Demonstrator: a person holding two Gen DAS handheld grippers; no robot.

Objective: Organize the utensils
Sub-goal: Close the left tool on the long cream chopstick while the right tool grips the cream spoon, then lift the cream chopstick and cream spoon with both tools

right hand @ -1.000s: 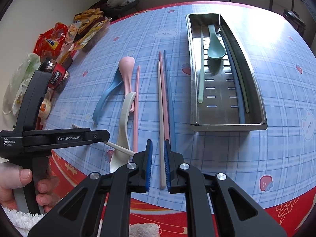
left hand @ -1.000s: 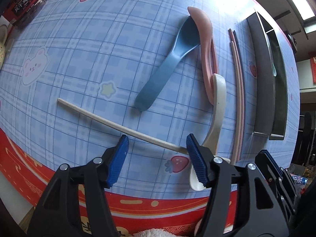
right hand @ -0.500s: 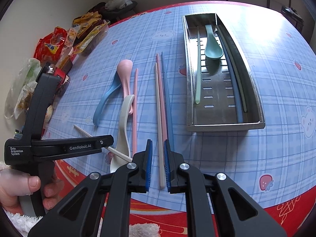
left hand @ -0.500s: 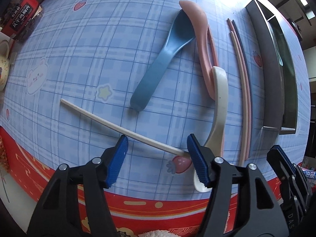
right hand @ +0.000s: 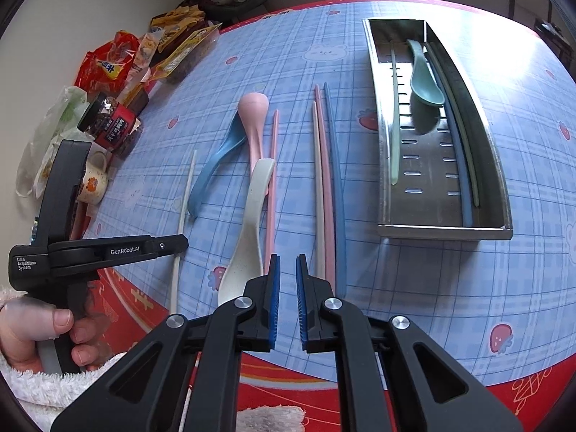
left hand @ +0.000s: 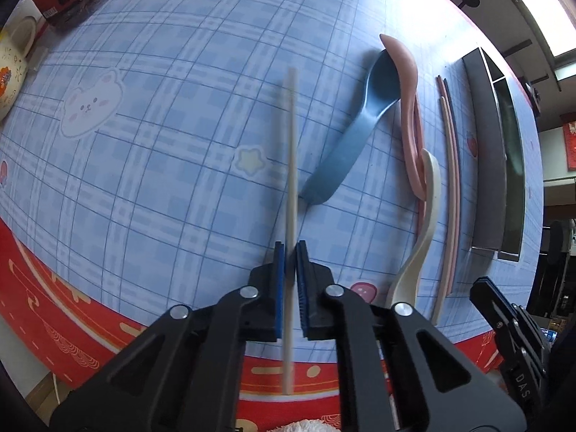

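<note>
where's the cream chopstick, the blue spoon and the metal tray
cream chopstick (left hand: 292, 151): left wrist view, mid-shaft ahead of the pads.
blue spoon (left hand: 354, 136): left wrist view, on its handle.
metal tray (right hand: 444, 232): right wrist view, on its near wall.

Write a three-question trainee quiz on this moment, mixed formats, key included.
1. True or false: the left gripper is shut on the cream chopstick.
2. Which spoon lies in the metal tray? A blue; B green spoon; C pink.
3. Fill in: the right gripper holds ____.

Key: 1 true, its fingers have just closed on it; 2 B; 3 nothing.
</note>
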